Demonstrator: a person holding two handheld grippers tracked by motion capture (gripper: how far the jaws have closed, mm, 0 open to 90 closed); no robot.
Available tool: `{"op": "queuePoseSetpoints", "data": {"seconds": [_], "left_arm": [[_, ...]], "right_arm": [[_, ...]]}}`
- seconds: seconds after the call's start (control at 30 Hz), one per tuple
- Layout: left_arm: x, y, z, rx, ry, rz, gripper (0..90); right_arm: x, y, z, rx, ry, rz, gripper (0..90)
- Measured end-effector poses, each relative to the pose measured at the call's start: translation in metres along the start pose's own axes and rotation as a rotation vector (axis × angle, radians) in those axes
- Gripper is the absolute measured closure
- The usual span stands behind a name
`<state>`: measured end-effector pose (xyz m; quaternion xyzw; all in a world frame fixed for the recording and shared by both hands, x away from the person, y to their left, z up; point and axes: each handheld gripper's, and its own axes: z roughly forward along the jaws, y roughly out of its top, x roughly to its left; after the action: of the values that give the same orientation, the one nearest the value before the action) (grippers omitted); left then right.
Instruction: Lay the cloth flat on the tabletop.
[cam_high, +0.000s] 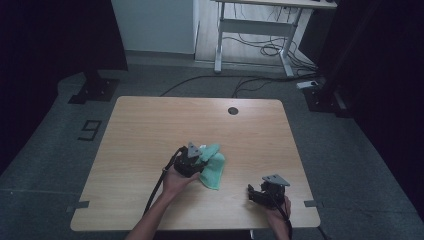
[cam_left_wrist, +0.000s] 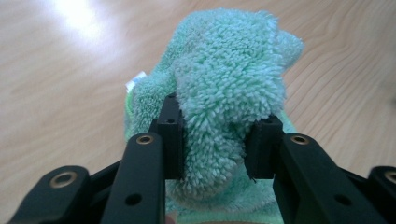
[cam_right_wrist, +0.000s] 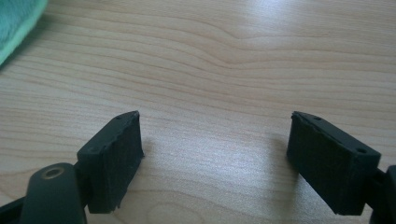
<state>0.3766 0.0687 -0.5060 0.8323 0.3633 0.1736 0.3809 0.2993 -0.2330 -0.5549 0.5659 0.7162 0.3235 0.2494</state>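
Note:
A fluffy mint-green towel (cam_high: 216, 169) lies bunched near the middle of the wooden table (cam_high: 150, 130). My left gripper (cam_high: 202, 158) sits at its left edge, held by a hand coming from below. In the left gripper view a thick fold of the towel (cam_left_wrist: 229, 74) bulges up between the two black pads (cam_left_wrist: 172, 135), which press on it from both sides, so the left gripper (cam_left_wrist: 217, 128) is shut on it. My right gripper (cam_high: 253, 193) rests low near the table's front right, apart from the towel. Its jaws stand wide open over bare wood (cam_right_wrist: 215, 140). A corner of the towel (cam_right_wrist: 14, 23) shows far off.
A round cable hole (cam_high: 233, 110) sits near the table's far edge. Beyond the table stands a white-legged desk (cam_high: 255, 30) with cables (cam_high: 260, 50) on the floor. Dark stand bases (cam_high: 92, 90) flank the far corners.

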Motion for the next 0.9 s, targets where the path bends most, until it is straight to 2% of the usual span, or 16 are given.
{"op": "queuePoseSetpoints", "data": {"seconds": [0.1, 0.17, 0.3, 0.37, 0.4, 0.47, 0.57, 0.67, 0.7, 0.77, 0.9], "left_arm": [[0.004, -0.003, 0.002, 0.011, -0.007, -0.019, 61.6], [0.005, -0.003, 0.003, 0.005, -0.010, -0.024, 55.5], [0.005, -0.001, -0.002, -0.021, -0.035, -0.043, 32.2], [0.004, 0.001, -0.010, -0.056, -0.009, -0.048, 19.7], [0.004, 0.002, -0.015, -0.072, -0.011, -0.050, 15.7], [0.004, 0.003, -0.020, -0.088, -0.018, -0.053, 14.6], [0.003, 0.004, -0.039, -0.118, -0.043, -0.054, 13.8], [0.001, -0.001, -0.055, -0.129, -0.038, -0.058, 14.6], [0.001, -0.001, -0.055, -0.129, -0.038, -0.058, 14.6], [0.001, -0.011, -0.069, -0.132, -0.030, -0.051, 15.2], [0.002, -0.022, -0.078, -0.125, -0.024, -0.055, 16.0]], "right_arm": [[0.000, 0.000, 0.000, 0.000, 0.001, 0.000, 18.3], [0.000, 0.000, 0.000, 0.000, 0.001, 0.000, 18.3], [0.000, 0.000, 0.000, 0.000, 0.002, 0.001, 18.3], [0.000, 0.000, 0.000, 0.000, 0.002, 0.001, 18.3], [0.000, 0.000, 0.000, 0.000, 0.002, 0.001, 18.3], [0.000, 0.000, 0.000, 0.000, 0.002, 0.002, 18.3], [0.000, 0.000, 0.000, -0.001, 0.002, 0.002, 18.3], [-0.001, 0.000, 0.000, -0.001, 0.006, -0.003, 18.2], [-0.002, 0.000, 0.000, -0.001, 0.007, -0.003, 18.3], [-0.002, 0.000, 0.000, 0.000, 0.007, -0.003, 18.3], [-0.002, 0.000, 0.000, 0.000, 0.007, -0.003, 18.2]]}}
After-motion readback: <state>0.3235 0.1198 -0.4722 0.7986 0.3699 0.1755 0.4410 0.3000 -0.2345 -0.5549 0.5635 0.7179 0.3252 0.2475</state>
